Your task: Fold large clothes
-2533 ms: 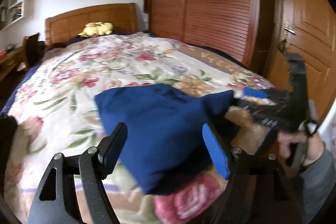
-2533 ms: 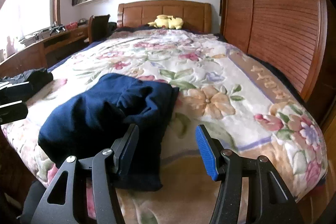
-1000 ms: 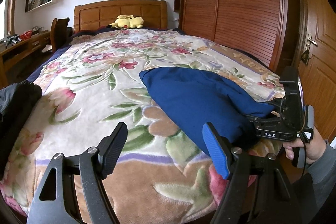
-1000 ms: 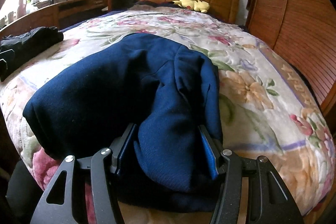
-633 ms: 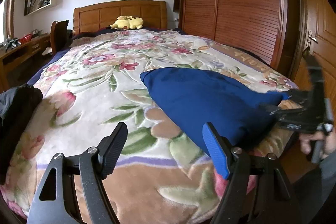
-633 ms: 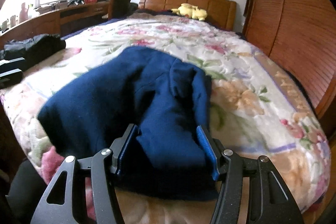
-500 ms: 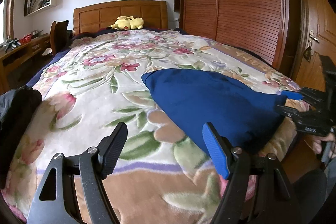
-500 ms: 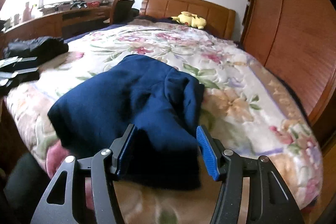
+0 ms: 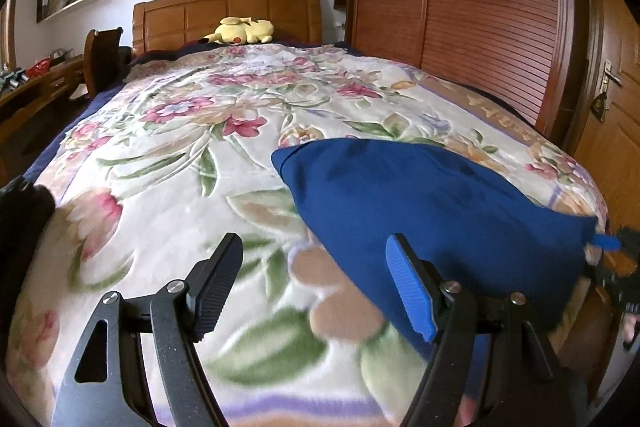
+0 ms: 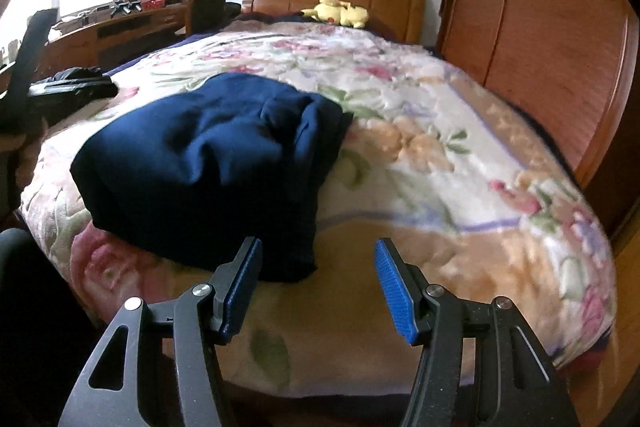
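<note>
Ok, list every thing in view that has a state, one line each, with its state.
left gripper: open, empty
right gripper: open, empty, clear of the cloth
navy garment: folded bundle, lying on the bed near its foot
floral blanket: spread over the bed
yellow plush toy: lying by the headboard
wardrobe doors: shut
room door: shut

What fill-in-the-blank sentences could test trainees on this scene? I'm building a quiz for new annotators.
1. The folded navy garment lies on the floral ____.
2. The right claw is ____ and holds nothing.
3. The yellow plush toy rests against the wooden ____.
4. The left claw is open and ____ of the garment.

Missing words: blanket; open; headboard; clear
</note>
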`<state>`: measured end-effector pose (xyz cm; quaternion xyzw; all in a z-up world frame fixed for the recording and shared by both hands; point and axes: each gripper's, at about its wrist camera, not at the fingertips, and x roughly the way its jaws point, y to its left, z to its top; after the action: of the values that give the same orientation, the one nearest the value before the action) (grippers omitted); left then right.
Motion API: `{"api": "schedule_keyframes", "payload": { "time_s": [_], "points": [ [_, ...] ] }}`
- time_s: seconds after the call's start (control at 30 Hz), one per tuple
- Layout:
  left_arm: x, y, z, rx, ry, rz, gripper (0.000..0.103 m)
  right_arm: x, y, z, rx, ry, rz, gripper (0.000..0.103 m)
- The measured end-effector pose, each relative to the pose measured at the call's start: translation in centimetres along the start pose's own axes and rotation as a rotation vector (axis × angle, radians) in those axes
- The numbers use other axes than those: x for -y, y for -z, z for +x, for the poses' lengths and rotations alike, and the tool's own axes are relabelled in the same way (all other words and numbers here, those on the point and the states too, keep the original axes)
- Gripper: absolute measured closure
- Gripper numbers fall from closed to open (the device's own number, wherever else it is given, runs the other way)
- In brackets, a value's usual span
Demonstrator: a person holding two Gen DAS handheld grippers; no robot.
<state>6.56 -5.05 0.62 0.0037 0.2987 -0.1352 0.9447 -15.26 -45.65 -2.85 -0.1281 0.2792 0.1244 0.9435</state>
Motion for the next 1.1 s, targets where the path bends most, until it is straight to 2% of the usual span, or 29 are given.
{"api": "schedule_keyframes", "payload": {
  "time_s": [0.07, 0.3, 0.4, 0.53, 0.7, 0.87, 0.9, 0.97, 1.0, 1.03, 1.07, 1.1],
  "points": [
    [-0.3, -0.9, 1.4, -0.007, 0.003, 0.004, 0.028, -0.3, -0.3, 0.6, -0.005, -0.027, 0.016, 0.043],
    [-0.9, -2.9, 5.8, -0.019, 0.013, 0.011, 0.028, -0.9, -1.1, 3.2, -0.025, -0.031, 0.056, 0.041],
    [-1.3, -3.6, 8.1, -0.052, 0.025, -0.007, 0.028, -0.5, -1.0, 4.0, -0.046, -0.041, 0.089, 0.035],
    [-1.7, -4.3, 11.2, -0.094, 0.023, -0.014, 0.028, -0.1, -1.1, 4.9, -0.047, -0.067, 0.149, 0.035],
    [-1.8, -4.6, 14.5, -0.178, 0.013, 0.001, 0.028, 0.1, -0.9, 4.1, 0.001, -0.081, 0.189, 0.035],
    [-1.0, -3.8, 16.3, -0.227, 0.003, 0.036, 0.028, 0.1, -0.7, 5.6, -0.026, -0.101, 0.189, 0.035],
    [-1.0, -3.9, 16.3, -0.23, 0.005, 0.032, 0.03, 0.2, -0.7, 6.1, -0.036, -0.116, 0.197, 0.035],
    [-1.4, -4.0, 16.5, -0.252, 0.062, 0.005, 0.044, 0.2, -0.8, 6.7, -0.041, -0.139, 0.213, 0.039],
    [-1.4, -4.1, 16.5, -0.262, 0.09, -0.01, 0.055, 0.1, -0.9, 6.8, -0.036, -0.156, 0.209, 0.053],
    [-1.5, -4.2, 16.7, -0.274, 0.116, -0.026, 0.063, 0.0, -0.8, 6.8, -0.032, -0.196, 0.208, 0.061],
    [-1.4, -4.3, 16.6, -0.282, 0.131, -0.034, 0.067, 0.0, -0.8, 6.8, -0.031, -0.227, 0.212, 0.067],
    [-1.3, -4.3, 16.6, -0.284, 0.138, -0.034, 0.077, 0.0, -0.9, 6.8, -0.028, -0.226, 0.208, 0.073]
  ]
}}
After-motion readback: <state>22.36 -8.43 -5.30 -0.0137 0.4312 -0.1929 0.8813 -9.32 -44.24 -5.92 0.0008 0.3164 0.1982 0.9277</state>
